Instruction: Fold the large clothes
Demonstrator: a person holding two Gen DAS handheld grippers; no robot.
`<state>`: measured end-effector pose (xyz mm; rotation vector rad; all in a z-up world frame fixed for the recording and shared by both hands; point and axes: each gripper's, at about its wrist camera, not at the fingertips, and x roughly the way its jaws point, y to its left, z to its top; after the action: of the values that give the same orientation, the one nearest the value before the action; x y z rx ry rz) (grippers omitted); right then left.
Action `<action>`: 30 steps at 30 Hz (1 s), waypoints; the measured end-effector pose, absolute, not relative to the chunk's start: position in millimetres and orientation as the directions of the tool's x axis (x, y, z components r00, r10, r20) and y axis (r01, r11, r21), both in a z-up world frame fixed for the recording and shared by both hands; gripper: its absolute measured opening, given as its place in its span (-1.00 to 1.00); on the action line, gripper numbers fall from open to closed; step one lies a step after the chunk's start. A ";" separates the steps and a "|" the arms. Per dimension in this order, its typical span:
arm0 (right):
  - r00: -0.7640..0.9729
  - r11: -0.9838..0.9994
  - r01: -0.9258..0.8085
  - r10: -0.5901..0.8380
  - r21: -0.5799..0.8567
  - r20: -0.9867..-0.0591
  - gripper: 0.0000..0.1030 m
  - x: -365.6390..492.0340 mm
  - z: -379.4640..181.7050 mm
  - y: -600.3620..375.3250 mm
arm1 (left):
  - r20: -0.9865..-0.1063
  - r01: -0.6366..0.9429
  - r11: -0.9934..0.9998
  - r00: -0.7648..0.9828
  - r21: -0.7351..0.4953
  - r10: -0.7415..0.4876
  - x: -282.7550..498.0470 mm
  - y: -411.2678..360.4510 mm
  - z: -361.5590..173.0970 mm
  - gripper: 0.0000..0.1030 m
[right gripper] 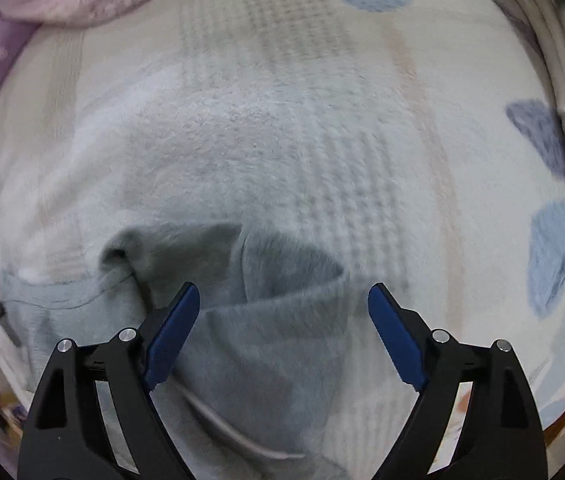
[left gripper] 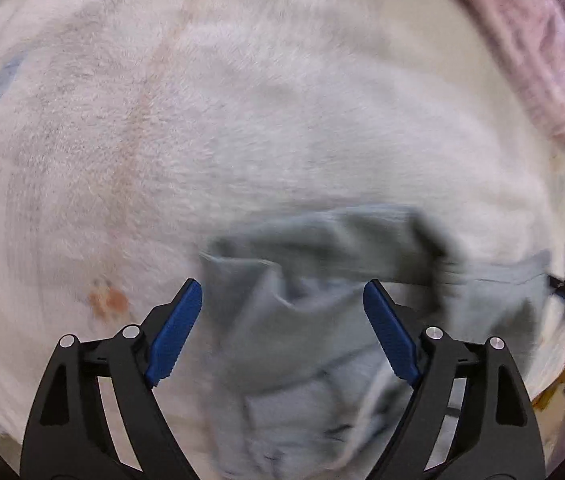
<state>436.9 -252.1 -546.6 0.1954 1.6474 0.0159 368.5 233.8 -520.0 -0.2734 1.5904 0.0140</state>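
Presently, both grippers stand wide open, holding nothing: left gripper point(left gripper: 282, 332), right gripper point(right gripper: 284, 334). Crumpled grey fleece garment point(left gripper: 302, 320) point(right gripper: 266, 320) lies lower centre on white patterned fleece blanket point(left gripper: 202, 140) point(right gripper: 282, 120).

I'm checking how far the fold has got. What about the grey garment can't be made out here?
- Left wrist view: grey garment motion-blurred; type and fold count unclear; lower part cut off by the frame edge and the left hand-held gripper.
- Right wrist view: garment's near end hidden behind the right hand-held gripper.
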 end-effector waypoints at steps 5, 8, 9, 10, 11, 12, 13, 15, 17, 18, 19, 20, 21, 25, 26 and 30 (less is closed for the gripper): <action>-0.102 0.993 0.070 0.100 0.093 -0.990 0.64 445.2 -561.1 -233.8 | -0.986 -0.119 0.980 -0.020 -0.162 -0.165 373.3 232.8 -530.4 0.55; -0.095 0.995 0.033 0.100 0.098 -0.990 0.55 449.6 -566.4 -210.7 | -0.988 -0.049 0.987 0.039 -0.154 -0.152 370.6 225.3 -521.6 -0.03; -0.090 0.997 -0.008 0.082 0.083 -0.993 0.39 438.8 -563.5 -203.3 | -0.986 -0.047 0.986 0.041 -0.161 -0.159 370.6 223.6 -521.0 -0.12; -0.082 0.997 -0.031 0.070 0.073 -0.994 0.27 437.0 -563.0 -199.2 | -0.985 -0.053 0.984 0.040 -0.168 -0.166 370.7 223.0 -521.1 -0.27; -0.066 0.996 -0.042 0.073 0.076 -0.995 -0.08 434.6 -560.7 -195.3 | -0.983 -0.061 0.981 0.040 -0.183 -0.181 370.7 223.3 -521.0 -0.52; -0.055 0.995 -0.041 0.092 0.094 -0.994 -0.44 424.1 -557.7 -193.8 | -0.977 -0.082 0.974 0.039 -0.211 -0.208 370.6 224.3 -520.5 -0.64; -0.049 0.993 -0.030 0.114 0.116 -0.992 -0.59 421.7 -555.9 -193.7 | -0.978 -0.096 0.973 0.042 -0.208 -0.205 369.8 224.2 -519.1 -0.69; -0.037 0.983 0.005 0.182 0.182 -0.983 -0.79 410.5 -547.1 -200.0 | -0.982 -0.090 0.979 0.052 -0.184 -0.180 367.1 219.7 -515.8 -0.72; -0.004 0.988 -0.032 0.151 0.151 -0.989 -0.81 403.0 -541.3 -191.0 | -0.987 -0.110 0.981 0.058 -0.158 -0.153 364.3 216.4 -511.6 -0.75; 0.011 0.989 -0.039 0.144 0.144 -0.989 -0.81 397.4 -537.9 -187.5 | -0.989 -0.105 0.985 0.063 -0.139 -0.132 363.2 213.4 -507.3 -0.76; 0.025 0.989 -0.036 0.144 0.143 -0.989 -0.82 388.9 -532.5 -184.5 | -0.991 -0.106 0.987 0.070 -0.122 -0.115 362.8 210.7 -502.0 -0.76; 0.039 0.989 -0.023 0.148 0.147 -0.988 -0.82 385.6 -527.4 -182.8 | -0.991 -0.113 0.987 0.076 -0.116 -0.108 362.3 208.8 -497.4 -0.77; 0.050 0.988 -0.010 0.154 0.154 -0.987 -0.82 382.4 -523.0 -182.7 | -0.992 -0.118 0.987 0.080 -0.106 -0.097 361.3 207.4 -492.3 -0.77; 0.065 0.989 -0.051 0.145 0.142 -0.987 -0.82 350.7 -498.0 -188.6 | -0.993 -0.149 0.984 0.087 -0.093 -0.081 353.4 204.4 -470.8 -0.78; 0.070 0.990 -0.058 0.136 0.132 -0.988 -0.83 346.4 -492.5 -186.7 | -0.993 -0.153 0.984 0.093 -0.091 -0.077 351.9 200.8 -466.3 -0.78; 0.115 0.989 -0.034 0.148 0.145 -0.982 -0.83 324.6 -456.3 -188.9 | -0.991 -0.131 0.990 0.128 -0.060 -0.043 341.8 196.0 -445.1 -0.78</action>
<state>324.6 -188.9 -456.3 0.0941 1.4505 0.1341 341.8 196.0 -445.1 -0.1444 1.4426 0.0648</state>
